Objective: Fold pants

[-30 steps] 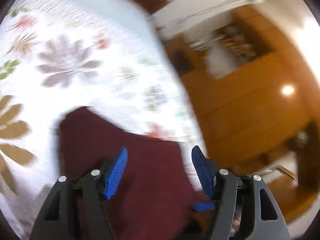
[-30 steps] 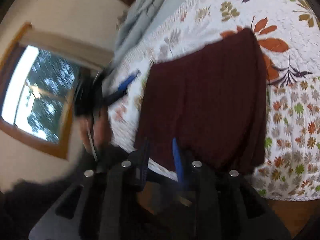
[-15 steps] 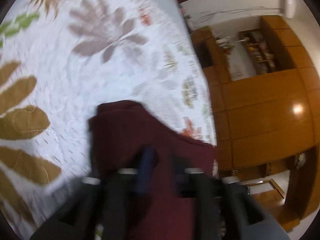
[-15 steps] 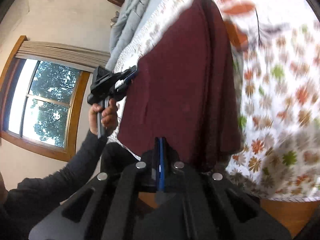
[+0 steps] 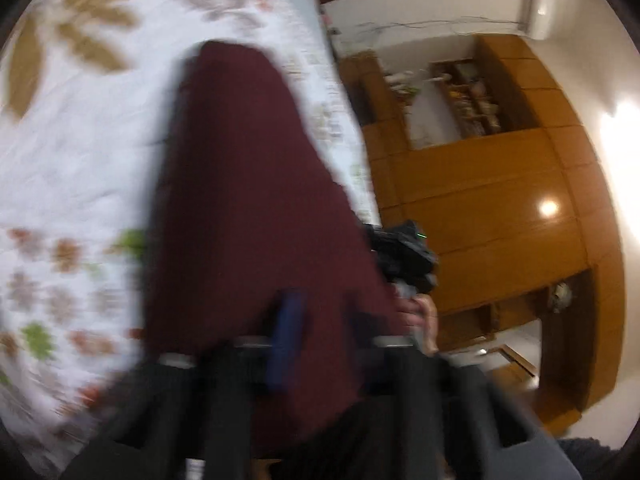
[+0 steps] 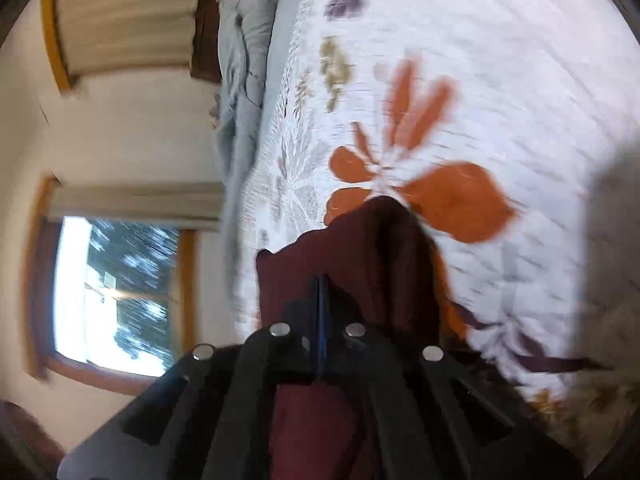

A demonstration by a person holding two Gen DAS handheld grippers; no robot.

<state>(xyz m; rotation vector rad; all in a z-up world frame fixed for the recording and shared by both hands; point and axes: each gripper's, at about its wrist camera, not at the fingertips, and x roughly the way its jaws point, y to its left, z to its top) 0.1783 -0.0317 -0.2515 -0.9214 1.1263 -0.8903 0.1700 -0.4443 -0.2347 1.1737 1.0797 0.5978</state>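
Note:
The dark maroon pants [image 5: 248, 200] lie on a white floral bedspread [image 5: 80, 140]. My left gripper [image 5: 316, 328] is at their near edge; its blue fingers [image 5: 286, 336] are blurred and close together with the cloth between them. In the right wrist view the pants [image 6: 372, 248] are lifted and bunched. My right gripper [image 6: 322, 312] is shut on their edge, the blue pads pressed together. The right gripper and hand also show in the left wrist view [image 5: 404, 256] at the pants' right edge.
The bed's edge runs beside a wooden wardrobe wall [image 5: 480, 200] and shelves. A grey duvet [image 6: 244, 80] lies at the head of the bed. A window [image 6: 116, 292] is on the wall beside the bed.
Both grippers closed on the pants' near edge during the last second. They now carry the cloth forward over the bed, so the pants fold upward. Both views are blurred by motion.

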